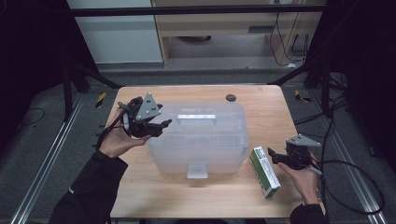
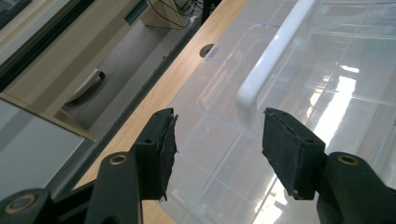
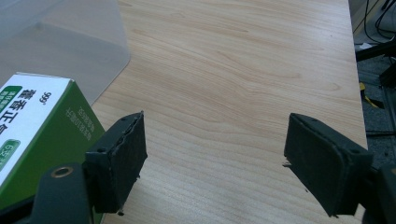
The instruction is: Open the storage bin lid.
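A large clear plastic storage box (image 1: 198, 137) with a snap-on lid sits in the middle of a light wooden counter (image 1: 205, 196). Its lid is moulded in a grid of shallow squares, and a white bar handle (image 1: 196, 116) runs across the top. A white latch tab (image 1: 196, 171) shows on the near side wall. In the left gripper view the handle (image 2: 275, 58) rises glossy and rounded just beyond the pads.

The left tool (image 1: 156, 126) hovers at the box's left end, above the lid's edge. Its jaws stand wide apart with nothing between them.

The right tool (image 1: 275, 156) rests low over the counter at the right, well apart from the storage box. Its jaws are also spread wide and hold nothing. A green and white cardboard carton (image 1: 264, 171) lies flat just beside it, between that tool and the box.
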`<state>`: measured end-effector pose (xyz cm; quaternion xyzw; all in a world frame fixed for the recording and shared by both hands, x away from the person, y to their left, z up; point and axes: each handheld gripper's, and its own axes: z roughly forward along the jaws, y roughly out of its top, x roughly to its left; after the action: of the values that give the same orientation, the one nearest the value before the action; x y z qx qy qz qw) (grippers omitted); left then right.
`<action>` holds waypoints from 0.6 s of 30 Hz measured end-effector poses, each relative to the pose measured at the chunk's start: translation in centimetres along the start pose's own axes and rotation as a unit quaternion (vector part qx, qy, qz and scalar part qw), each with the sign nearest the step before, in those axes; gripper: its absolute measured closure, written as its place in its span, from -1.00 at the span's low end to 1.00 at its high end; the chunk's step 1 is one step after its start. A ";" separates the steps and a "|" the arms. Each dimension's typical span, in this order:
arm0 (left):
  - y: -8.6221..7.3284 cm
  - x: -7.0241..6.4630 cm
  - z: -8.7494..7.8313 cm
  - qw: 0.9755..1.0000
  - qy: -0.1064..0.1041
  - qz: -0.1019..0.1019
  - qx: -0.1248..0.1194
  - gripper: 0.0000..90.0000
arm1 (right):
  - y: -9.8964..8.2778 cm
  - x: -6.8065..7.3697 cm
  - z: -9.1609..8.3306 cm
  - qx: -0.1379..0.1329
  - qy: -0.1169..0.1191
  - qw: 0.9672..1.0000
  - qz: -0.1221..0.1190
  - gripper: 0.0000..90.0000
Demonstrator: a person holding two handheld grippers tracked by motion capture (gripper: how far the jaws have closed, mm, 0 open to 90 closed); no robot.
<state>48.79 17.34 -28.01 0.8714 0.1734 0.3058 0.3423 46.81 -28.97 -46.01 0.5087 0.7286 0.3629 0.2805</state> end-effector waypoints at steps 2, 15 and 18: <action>0.3 -0.1 0.2 1.000 -0.002 0.006 0.003 -0.03 | 0.0 -0.1 0.0 0.001 0.001 1.000 -0.001 -0.53; 2.4 -1.3 1.9 0.997 -0.015 0.071 0.041 -0.09 | -0.1 -0.1 0.1 0.005 0.003 1.000 0.001 -0.53; 2.6 -1.5 2.4 0.996 -0.014 0.081 0.046 -0.09 | -0.1 -0.1 0.1 0.007 0.003 1.000 0.002 -0.53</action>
<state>49.49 13.58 -28.16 0.9018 0.1109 0.3117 0.2782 46.87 -29.09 -46.13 0.5110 0.7307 0.3605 0.2739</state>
